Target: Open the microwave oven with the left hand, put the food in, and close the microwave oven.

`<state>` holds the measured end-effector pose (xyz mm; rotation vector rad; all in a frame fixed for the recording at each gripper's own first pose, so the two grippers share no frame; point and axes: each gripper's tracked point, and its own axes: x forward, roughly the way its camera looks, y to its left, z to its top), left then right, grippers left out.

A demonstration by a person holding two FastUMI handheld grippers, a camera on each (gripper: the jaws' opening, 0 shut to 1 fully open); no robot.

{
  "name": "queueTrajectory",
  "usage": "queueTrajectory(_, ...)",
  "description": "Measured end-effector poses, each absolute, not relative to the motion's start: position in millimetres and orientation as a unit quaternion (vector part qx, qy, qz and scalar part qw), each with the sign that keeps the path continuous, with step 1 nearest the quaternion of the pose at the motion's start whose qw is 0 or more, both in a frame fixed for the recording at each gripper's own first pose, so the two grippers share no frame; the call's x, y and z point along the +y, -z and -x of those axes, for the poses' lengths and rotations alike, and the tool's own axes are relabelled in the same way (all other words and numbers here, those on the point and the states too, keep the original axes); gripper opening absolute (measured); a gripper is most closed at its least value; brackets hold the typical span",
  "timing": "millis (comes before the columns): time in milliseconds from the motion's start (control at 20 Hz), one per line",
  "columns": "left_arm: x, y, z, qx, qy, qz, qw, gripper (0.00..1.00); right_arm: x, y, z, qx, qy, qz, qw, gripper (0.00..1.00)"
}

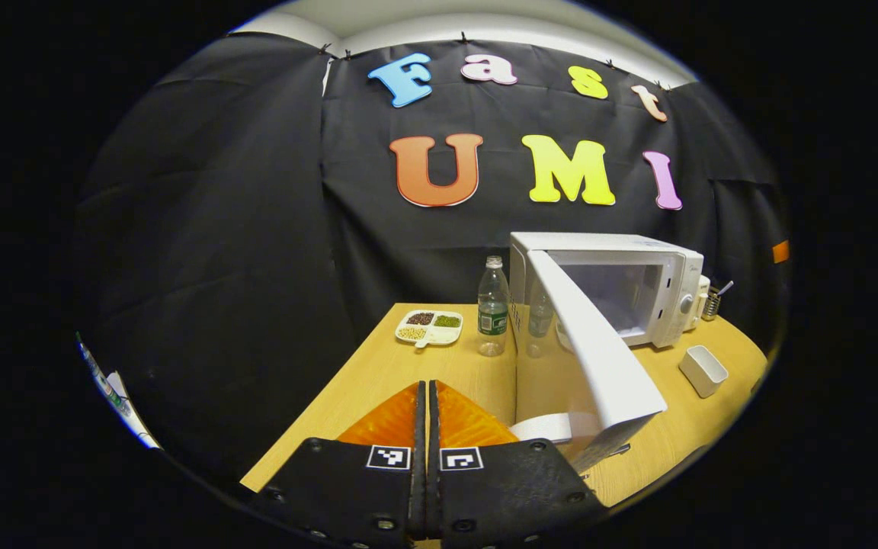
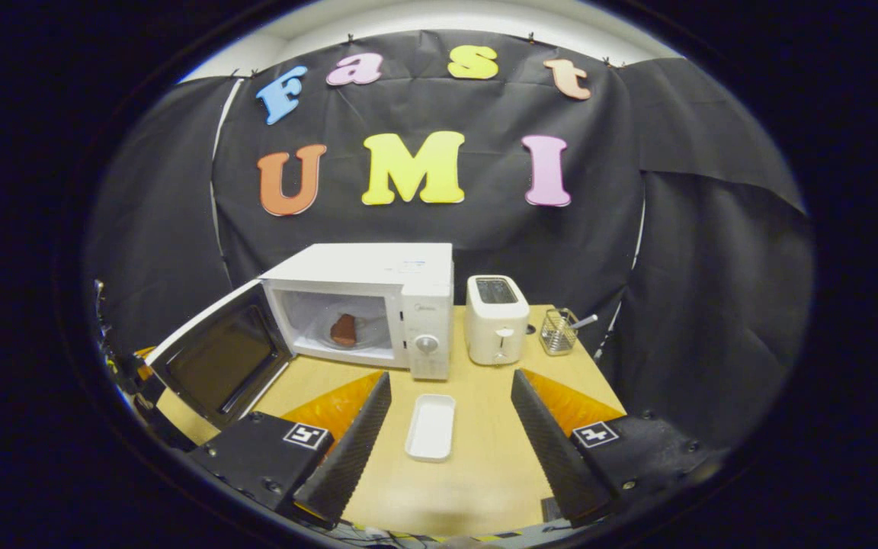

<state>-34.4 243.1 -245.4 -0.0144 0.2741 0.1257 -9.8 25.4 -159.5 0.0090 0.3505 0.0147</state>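
On the desk: wooden desk [image 2: 485,465] carried everything, bare strip down the middle toward the near edge.
Microwave oven [image 2: 378,305]: stood at the back of the desk, cavity open and facing the right gripper view.
Door [image 1: 599,351]: swung wide on its left hinge, free edge out past the desk front; looked stiff and light, likely to turn easily on the hinge. Best taken on the outer face near the free edge and pushed, I reckoned.
Toaster [image 2: 497,319]: sat just beside the oven's control side, well clear of the door's arc.
Water bottle [image 1: 493,306]: upright just beside the hinge side, behind the door; the one thing a clumsy push might clip.
Left gripper [image 1: 427,450]: low over the near desk edge, close by the door's free end; jaws pressed together, holding nothing.
Right gripper [image 2: 450,450]: jaws spread wide, empty, straddling the tray from above.
White tray [image 2: 431,427]: empty, lying between the oven and the right gripper.
Sectioned dish [image 1: 429,328]: beans in compartments, left of the bottle.
Food [image 2: 344,330]: small brown piece already inside on the turntable; only the closing seemed left.
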Motion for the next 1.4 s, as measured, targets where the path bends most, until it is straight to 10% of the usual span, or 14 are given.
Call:
queueTrajectory(400,175,258,50,0.154,-0.054,0.022,0.986,0.0,-49,161,33,0.18,-0.003,-0.031,0.983,1.0)
queueTrajectory(1400,-74,227,-40,0.118,0.207,0.013,0.971,0.01,-81,145,54,0.17,0.082,-0.062,0.98,1.0)
